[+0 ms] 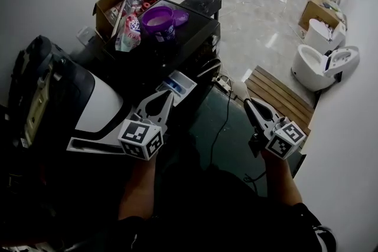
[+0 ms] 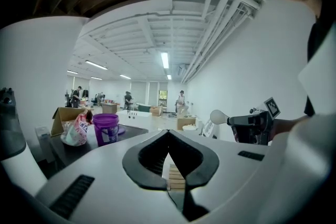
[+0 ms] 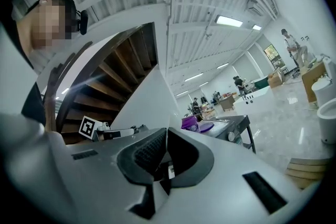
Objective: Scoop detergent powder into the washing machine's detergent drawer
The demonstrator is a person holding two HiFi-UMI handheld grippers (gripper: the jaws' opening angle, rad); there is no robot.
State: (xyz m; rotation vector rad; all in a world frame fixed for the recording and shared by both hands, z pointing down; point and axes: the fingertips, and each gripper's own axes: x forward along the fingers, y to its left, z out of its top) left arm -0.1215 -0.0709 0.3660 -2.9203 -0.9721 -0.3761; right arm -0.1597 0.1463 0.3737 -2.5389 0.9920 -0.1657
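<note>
Glossy black worktop (image 1: 199, 33), loaded at its far left end. Round purple plastic tub (image 1: 157, 22), open, flat purple lid (image 1: 181, 17) touching its right side. Pink-and-white plastic pouch (image 1: 128, 33) just left of the tub. Open brown cardboard box (image 1: 111, 4) behind, crammed.

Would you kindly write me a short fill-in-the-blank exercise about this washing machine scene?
1. The tub on the machine is ___ in colour.
2. The left gripper and the right gripper both have their jaws ___ (open or shut).
3. The drawer stands ___ (open or closed).
Missing words: purple; shut; open.
</note>
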